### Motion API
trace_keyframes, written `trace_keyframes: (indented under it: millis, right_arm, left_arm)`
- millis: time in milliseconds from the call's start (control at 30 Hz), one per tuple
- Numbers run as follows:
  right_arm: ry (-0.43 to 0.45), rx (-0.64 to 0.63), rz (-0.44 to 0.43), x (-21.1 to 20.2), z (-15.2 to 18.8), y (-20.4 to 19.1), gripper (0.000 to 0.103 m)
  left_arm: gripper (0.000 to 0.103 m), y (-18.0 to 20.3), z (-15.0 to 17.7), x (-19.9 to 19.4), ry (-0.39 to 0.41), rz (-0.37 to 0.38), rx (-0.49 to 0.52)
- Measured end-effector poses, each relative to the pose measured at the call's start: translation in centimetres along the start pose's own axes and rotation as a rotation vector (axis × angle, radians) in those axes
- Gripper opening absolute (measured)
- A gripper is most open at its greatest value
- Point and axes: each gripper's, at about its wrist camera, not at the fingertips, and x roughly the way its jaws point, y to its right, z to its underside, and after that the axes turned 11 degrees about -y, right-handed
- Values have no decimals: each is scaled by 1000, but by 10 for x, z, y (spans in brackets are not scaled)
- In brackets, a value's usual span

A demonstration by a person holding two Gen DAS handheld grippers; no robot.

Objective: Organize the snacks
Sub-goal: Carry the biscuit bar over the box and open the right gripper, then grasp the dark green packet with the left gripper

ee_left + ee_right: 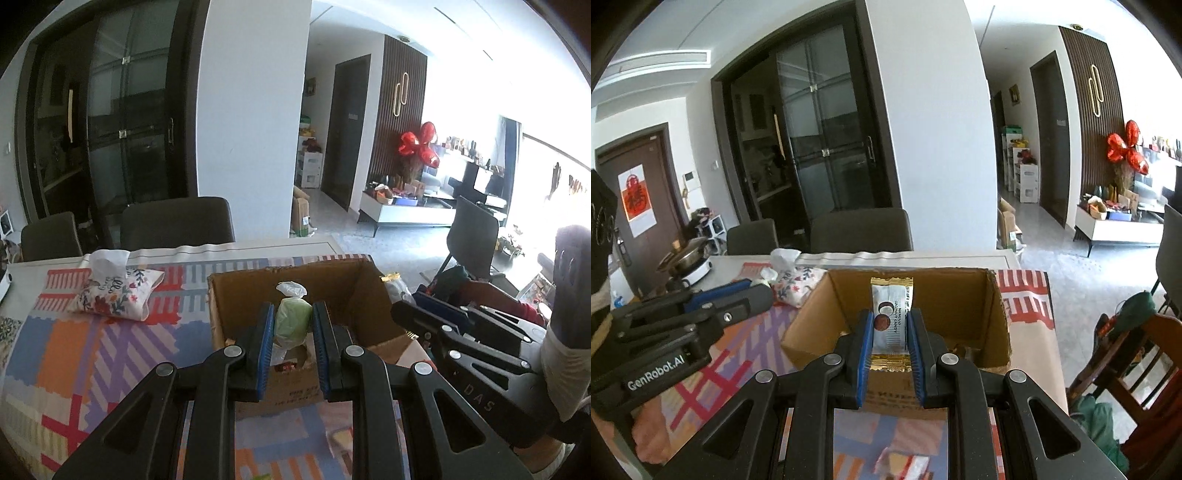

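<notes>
An open cardboard box [351, 291] stands on the patterned tablecloth; it also shows in the right wrist view [993, 314]. My left gripper [293, 325] is shut on a green snack in a clear bag [293, 321] and holds it above the box opening. My right gripper [889, 332] is shut on a white and gold candy packet [891, 317], upright over the near edge of the box. Each gripper shows in the other's view, the right gripper [461, 325] and the left gripper [701, 306]. Some small snacks lie inside the box [286, 365].
A floral tissue pouch [118, 295] lies on the tablecloth [74, 350] left of the box. A wrapped snack [905, 465] lies on the cloth near me. A pot on a cooker [689, 258] stands far left. Dark chairs [177, 221] stand behind the table, a wooden chair [1137, 354] at right.
</notes>
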Motion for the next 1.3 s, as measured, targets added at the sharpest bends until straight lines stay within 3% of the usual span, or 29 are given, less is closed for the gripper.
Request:
trace_keyframes:
  millis: [633,700,800,1167,1300]
  right_arm:
    - [-73,-19,42,48,-11,20,20]
    - [-73,-17,45,50,-12,21,21]
    - [-67,-7,45,48,-10,23,39]
    - [-36,-19,25,24,10,14,47]
    - [-29,-29,20,13,23,8,53]
  left_arm:
    - [22,2,-20,67,-121,-40,-23]
    - [33,1,-20,69,-133,-47,-25]
    - [44,3,-18,63,-123,-59,-33]
    - [50,9,9,26,-86,-72,-40]
    - [57,8,26,13,-82,-79,-46]
